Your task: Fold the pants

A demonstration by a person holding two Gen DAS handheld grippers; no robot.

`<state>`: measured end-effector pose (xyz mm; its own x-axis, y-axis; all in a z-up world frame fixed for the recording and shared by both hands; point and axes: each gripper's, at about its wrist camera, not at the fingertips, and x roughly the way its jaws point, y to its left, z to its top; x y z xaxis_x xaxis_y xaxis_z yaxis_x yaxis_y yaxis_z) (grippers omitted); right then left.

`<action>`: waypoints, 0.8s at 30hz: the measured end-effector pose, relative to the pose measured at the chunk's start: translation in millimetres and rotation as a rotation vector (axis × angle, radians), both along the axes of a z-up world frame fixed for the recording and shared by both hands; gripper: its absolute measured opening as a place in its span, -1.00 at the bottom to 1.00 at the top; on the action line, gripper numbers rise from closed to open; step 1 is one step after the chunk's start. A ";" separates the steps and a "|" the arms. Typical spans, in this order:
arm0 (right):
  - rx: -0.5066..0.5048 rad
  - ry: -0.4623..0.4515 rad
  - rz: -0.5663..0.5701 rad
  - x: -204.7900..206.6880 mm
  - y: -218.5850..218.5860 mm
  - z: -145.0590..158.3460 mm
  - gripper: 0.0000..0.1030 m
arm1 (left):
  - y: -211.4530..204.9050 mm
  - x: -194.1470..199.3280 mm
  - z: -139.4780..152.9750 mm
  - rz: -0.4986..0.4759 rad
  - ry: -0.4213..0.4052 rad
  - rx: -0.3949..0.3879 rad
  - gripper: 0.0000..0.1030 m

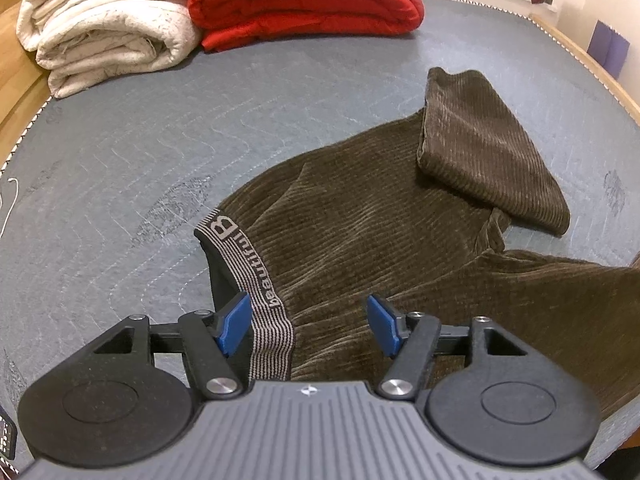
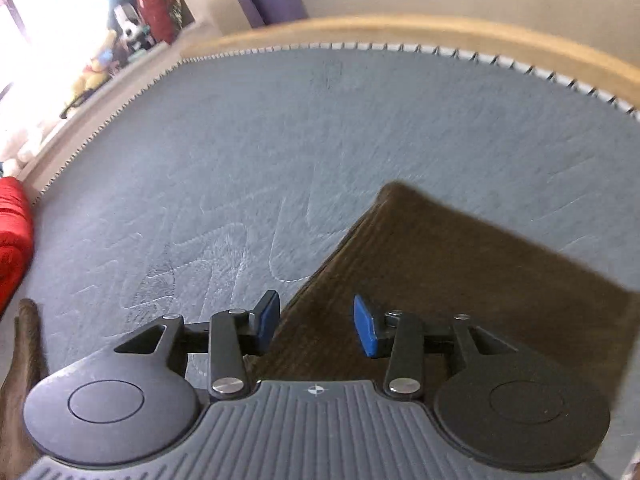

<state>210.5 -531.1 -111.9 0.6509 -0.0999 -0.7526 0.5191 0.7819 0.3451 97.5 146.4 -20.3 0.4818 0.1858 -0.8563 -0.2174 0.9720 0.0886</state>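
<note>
On the striped grey and black elastic waistband of the brown corduroy pants in front of my left tool, I can read a large letter "B" and after it the word "beautiful" in grey letters, running along the band. In the view from my right tool I find no text, label or number that can be read.
</note>
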 end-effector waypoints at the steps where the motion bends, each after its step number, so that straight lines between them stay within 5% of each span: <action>1: 0.006 0.014 -0.010 7.8 -0.1 -6.4 -0.10 | -1.3 0.9 -1.1 -0.005 0.001 0.003 0.36; 5: -0.109 0.080 -0.028 36.9 10.2 -18.1 -0.08 | -5.9 5.8 -5.9 -0.021 0.012 0.020 0.36; 7: -0.235 0.153 -0.033 50.4 17.7 -19.2 -0.76 | -7.1 9.3 -7.0 -0.030 0.011 0.023 0.36; 9: -0.243 0.156 -0.071 55.8 13.4 -17.4 -0.90 | -7.5 12.7 -7.3 -0.037 0.007 0.032 0.37; 13: -0.228 0.035 -0.250 51.6 -9.5 6.8 -0.91 | -6.8 18.7 -8.9 -0.046 0.001 0.029 0.37; 16: -0.054 0.110 -0.183 60.9 -26.2 -19.9 -0.76 | -7.1 21.0 -10.7 -0.056 0.004 0.030 0.37; 19: -0.140 0.074 -0.109 52.0 -28.9 -11.6 -0.58 | -4.2 21.3 -11.6 -0.058 0.013 0.026 0.37; 24: -0.151 -0.017 -0.156 6.7 -57.0 7.3 -0.28 | 3.7 14.8 -4.2 -0.052 -0.011 0.009 0.37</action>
<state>217.2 -588.1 -104.5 0.6310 -0.3116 -0.7104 0.6333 0.7358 0.2397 112.3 150.1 -24.5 0.5006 0.1682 -0.8492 -0.1679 0.9812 0.0954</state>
